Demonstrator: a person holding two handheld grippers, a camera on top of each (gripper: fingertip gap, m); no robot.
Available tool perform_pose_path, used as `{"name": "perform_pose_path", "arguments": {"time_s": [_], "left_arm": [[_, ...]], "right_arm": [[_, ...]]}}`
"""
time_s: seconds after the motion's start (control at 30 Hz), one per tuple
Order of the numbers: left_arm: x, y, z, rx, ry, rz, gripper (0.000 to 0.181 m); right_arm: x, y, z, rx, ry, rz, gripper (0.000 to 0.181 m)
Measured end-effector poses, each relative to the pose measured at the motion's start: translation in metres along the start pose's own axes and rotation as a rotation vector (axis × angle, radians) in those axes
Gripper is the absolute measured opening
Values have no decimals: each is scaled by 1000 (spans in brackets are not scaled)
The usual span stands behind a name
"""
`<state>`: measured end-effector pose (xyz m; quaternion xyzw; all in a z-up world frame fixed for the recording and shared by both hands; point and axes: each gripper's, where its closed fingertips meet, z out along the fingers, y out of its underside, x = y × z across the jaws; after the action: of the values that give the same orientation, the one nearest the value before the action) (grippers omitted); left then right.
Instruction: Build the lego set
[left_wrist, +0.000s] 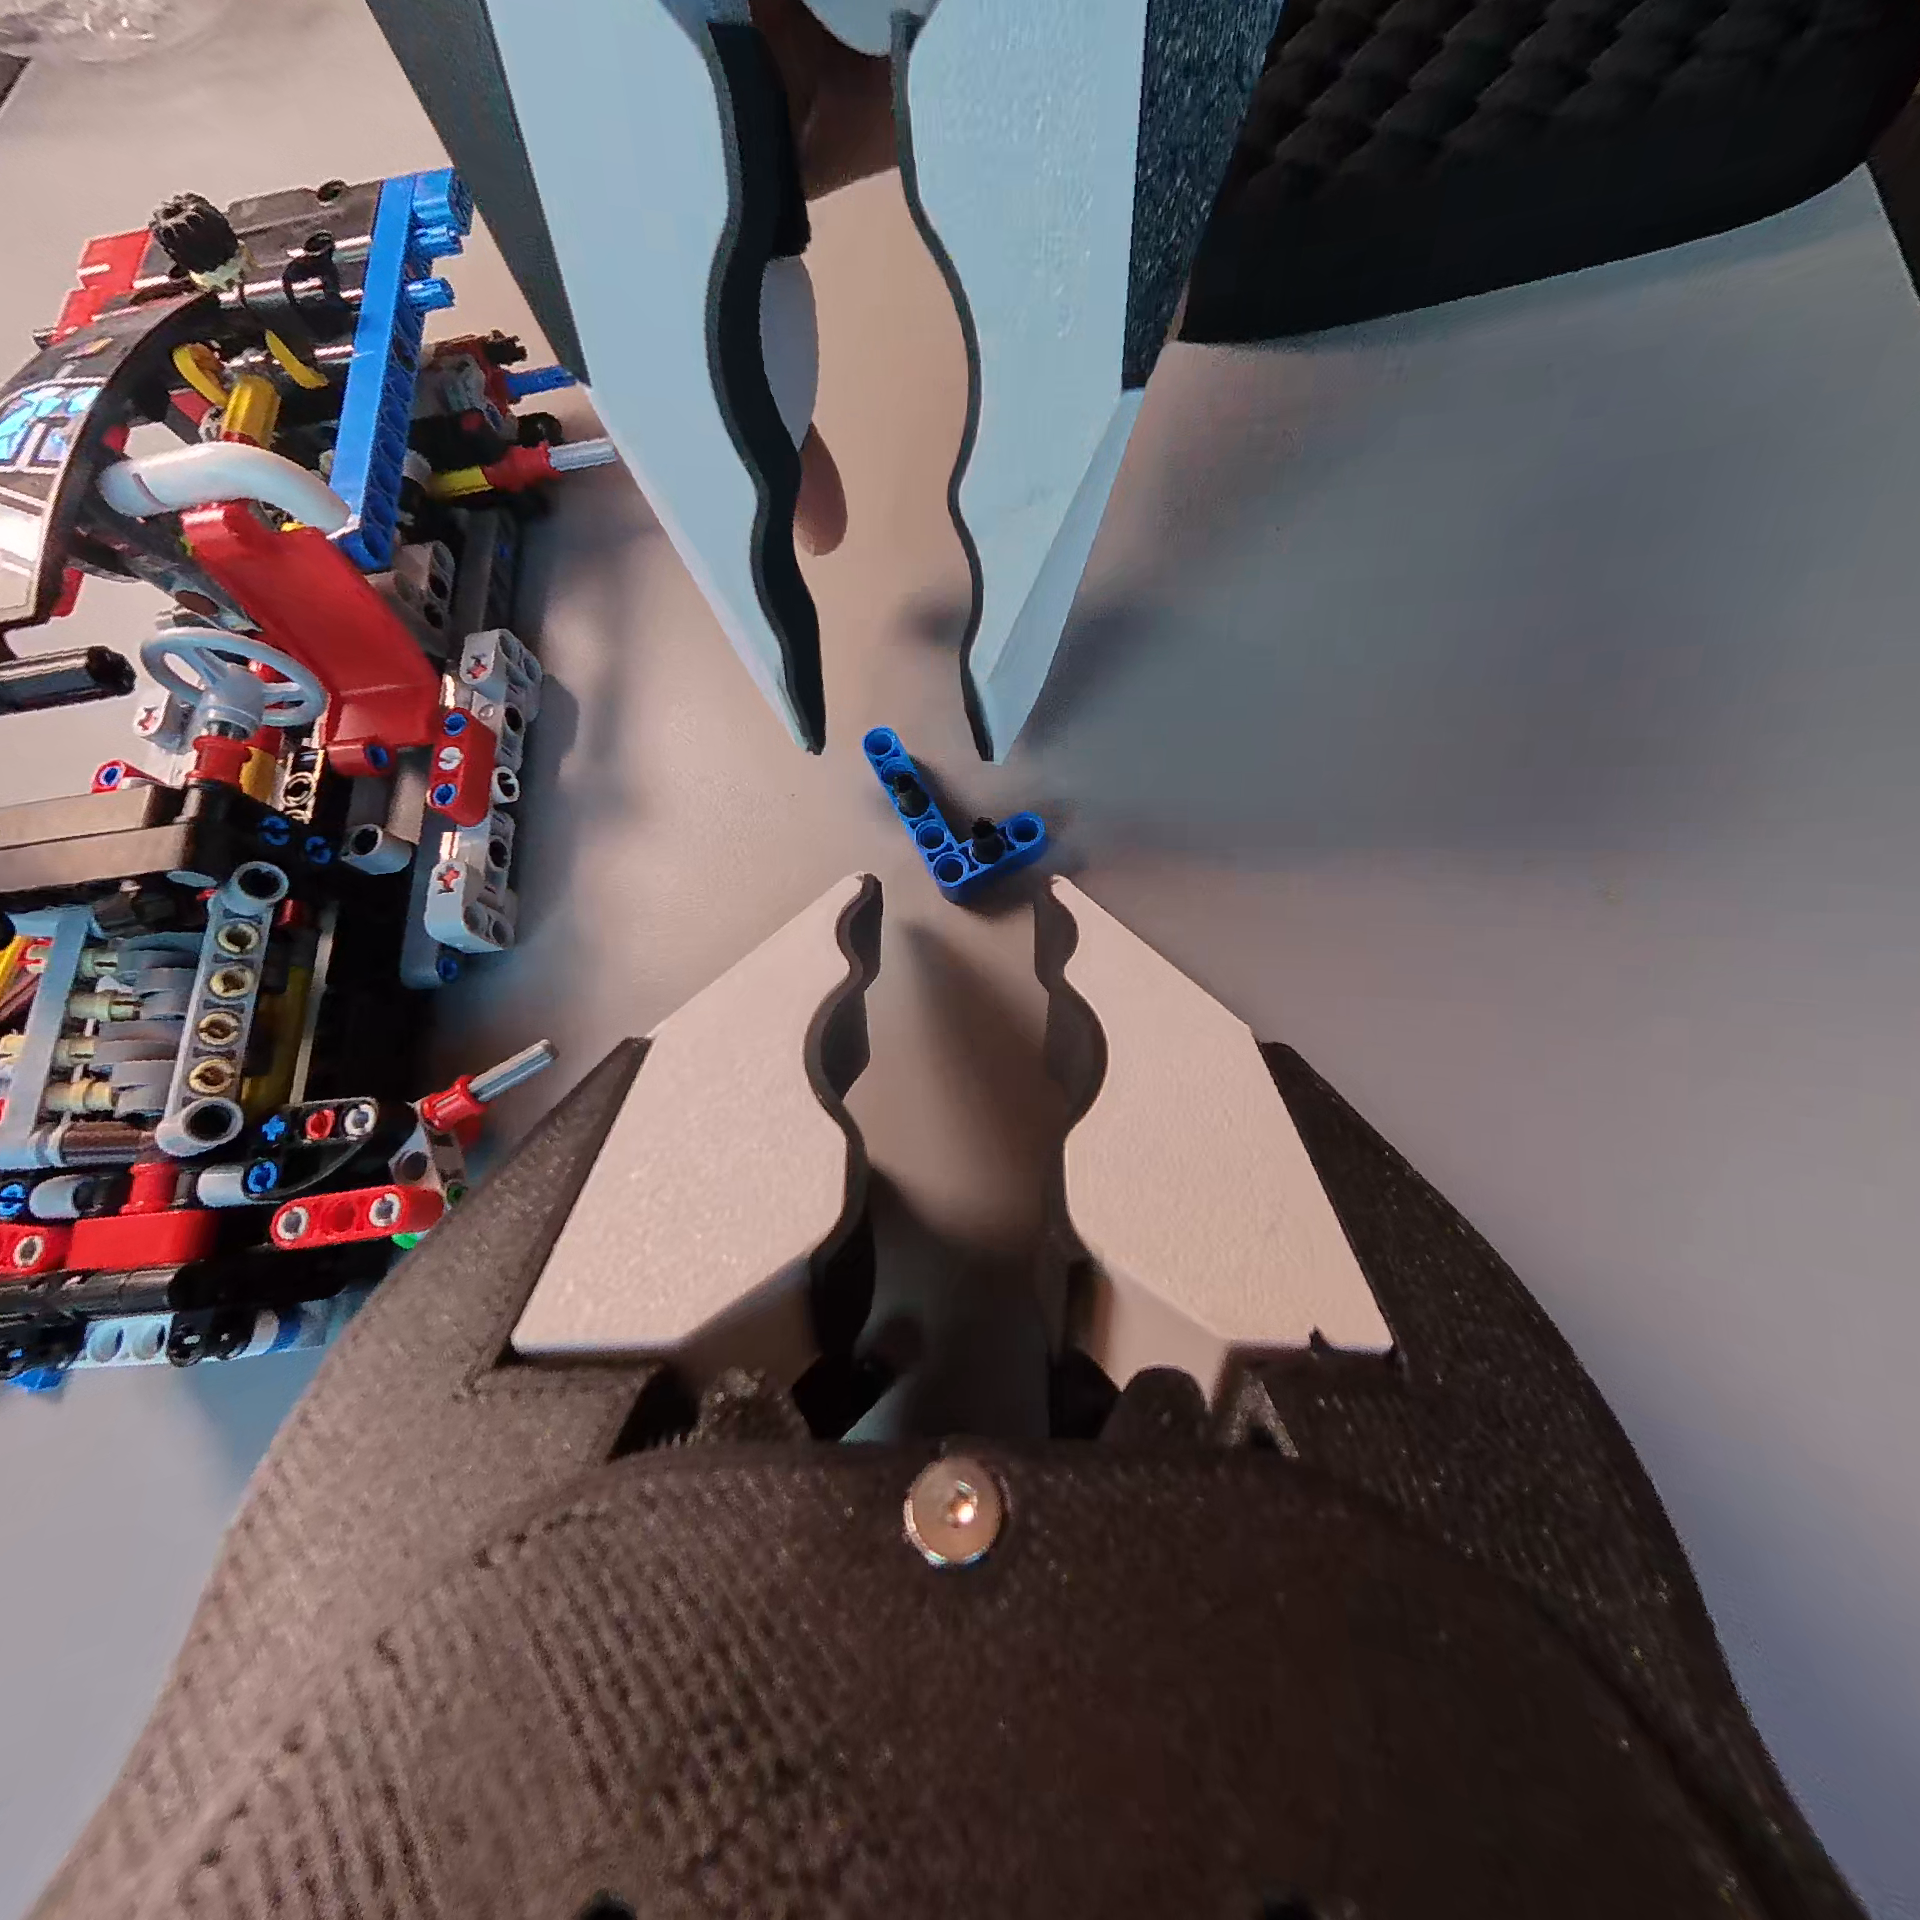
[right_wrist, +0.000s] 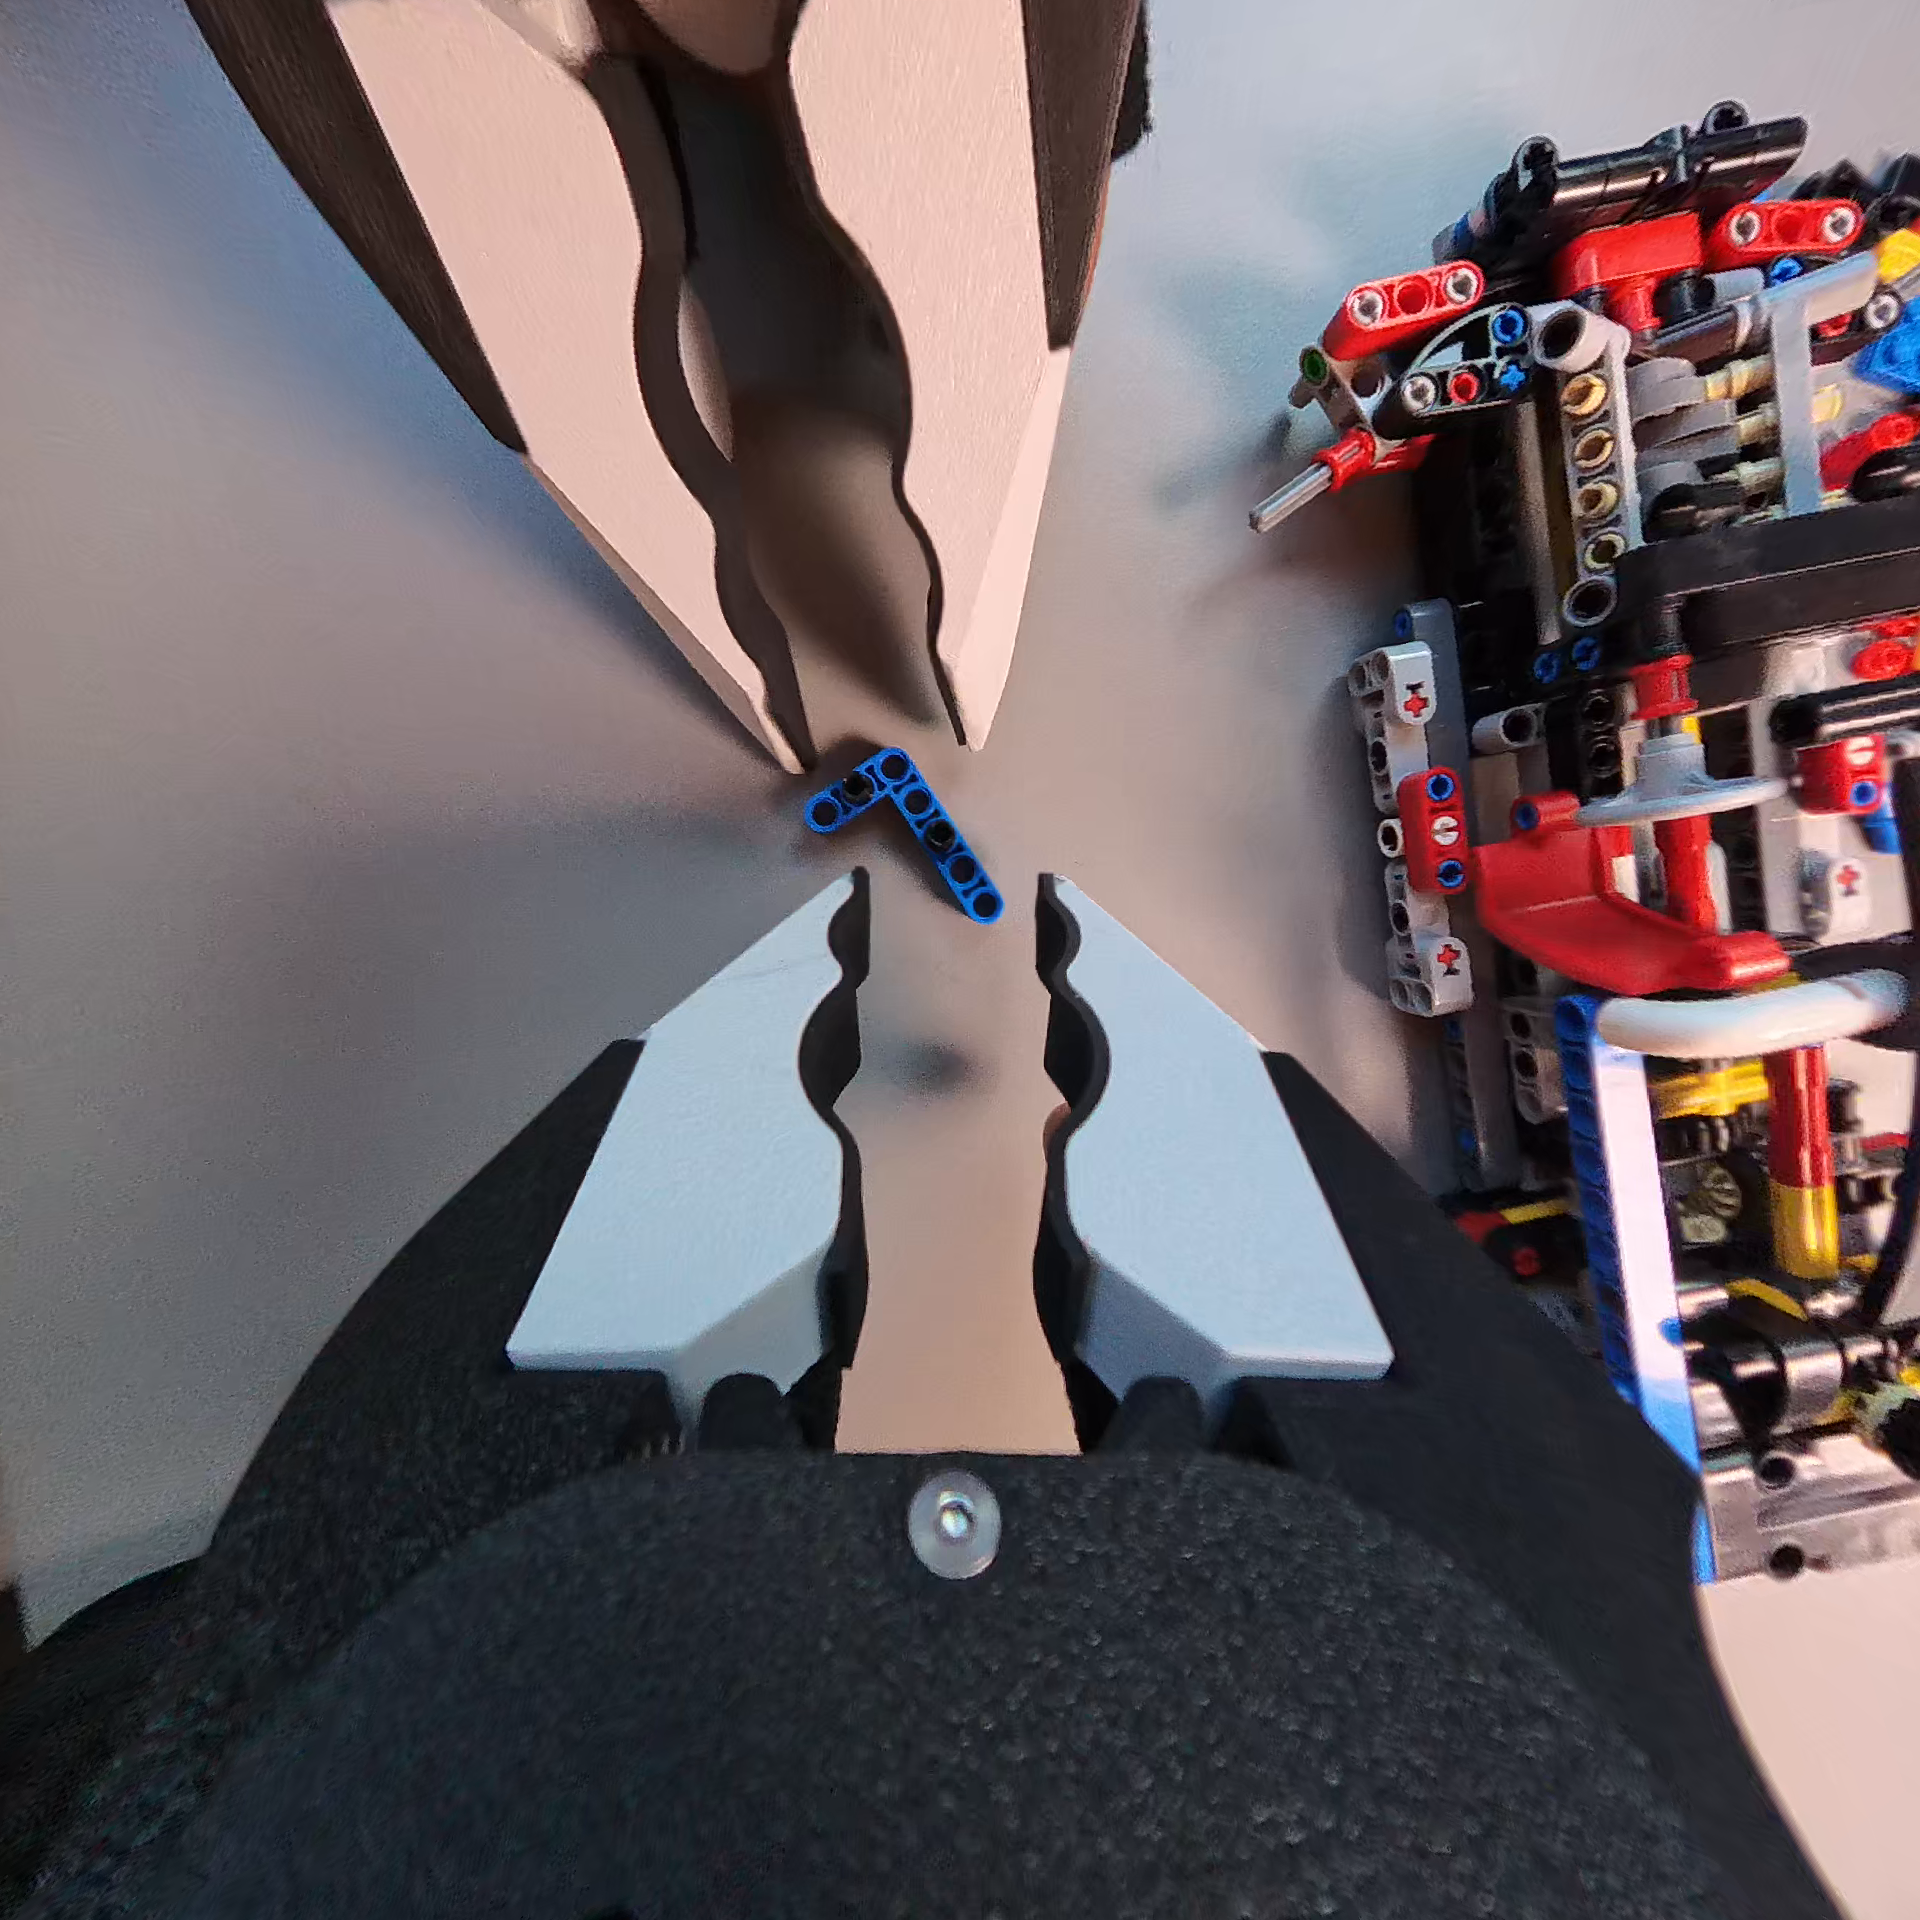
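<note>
Your left gripper (left_wrist: 956, 883) has its grey fingers with wavy black pads spread apart and holds nothing; your right gripper (right_wrist: 951, 881) is the same, spread and empty. The two grippers face each other, tips near, over the plain pale grey table (left_wrist: 1455, 831). Between the four fingertips lies the small blue L-shaped lego beam with round holes (left_wrist: 951, 821), flat on the table; two black pins (left_wrist: 907, 792) stand in its holes, one in each leg. No finger touches the beam, as far as you can see. The partly built lego vehicle in red, black, blue and grey (left_wrist: 260, 779) lies on the same table, well apart from the beam; its grey steering wheel (left_wrist: 231, 681) and long blue beam (left_wrist: 400, 364) show.
</note>
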<state>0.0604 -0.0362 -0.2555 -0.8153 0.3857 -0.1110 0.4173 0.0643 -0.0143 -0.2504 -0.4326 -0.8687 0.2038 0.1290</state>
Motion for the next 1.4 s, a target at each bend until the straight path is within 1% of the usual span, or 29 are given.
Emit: {"name": "perform_pose_path", "arguments": {"time_s": [0.07, 0.13, 0.17, 0.23, 0.3, 0.4, 0.47, 0.57, 0.73, 0.8, 0.93, 1.0, 1.07, 1.1, 1.17, 1.23, 1.33, 1.4], "left_arm": [[1, 0, -1, 3, 9, -4, 30], [1, -2, -2, 13, 19, -14, 32], [1, -3, -3, 19, 21, -21, 34], [-1, -6, -8, 43, 23, -32, 36], [-4, -12, -13, 87, 25, -36, 36], [-4, -26, -23, 182, 48, -31, 24], [0, -38, -30, 252, 60, -14, 20], [5, -45, -35, 294, 52, 54, 14], [10, -52, -42, 351, 98, 15, 11], [9, -55, -46, 378, 96, 12, 14], [8, -58, -52, 415, 107, -14, 16], [3, -54, -50, 393, 94, -36, 22], [-3, -50, -47, 371, 86, -85, 27], [-5, -47, -46, 357, 88, -113, 27], [-8, -39, -41, 316, 97, -149, 22], [-10, -30, -36, 263, 84, -143, 21], [-12, -17, -29, 169, 37, -85, 20], [-9, -10, -24, 117, 26, -56, 21]], "right_arm": [[1, 0, 6, 16, 10, -14, 26], [1, 0, 10, 34, 6, -12, 7], [-1, -1, 10, 48, -11, 5, 5], [-4, -5, 7, 102, -73, 124, 5], [-9, -18, -5, 241, -192, 300, 5], [-17, -31, -23, 426, -350, 455, 5], [-22, -36, -32, 510, -426, 516, 5], [-32, -38, -38, 571, -510, 547, 5], [-38, -43, -48, 663, -602, 578, 5], [-40, -45, -50, 690, -646, 589, 5], [-35, -45, -48, 708, -617, 583, 5], [-28, -44, -43, 699, -529, 562, 5], [-20, -41, -34, 663, -386, 500, 5], [-17, -40, -31, 640, -318, 457, 5], [-12, -38, -27, 600, -184, 364, 5], [-8, -36, -22, 548, -88, 285, 5], [-6, -33, -17, 494, 4, 205, 6], [-7, -28, -10, 432, 26, 173, 6]]}}
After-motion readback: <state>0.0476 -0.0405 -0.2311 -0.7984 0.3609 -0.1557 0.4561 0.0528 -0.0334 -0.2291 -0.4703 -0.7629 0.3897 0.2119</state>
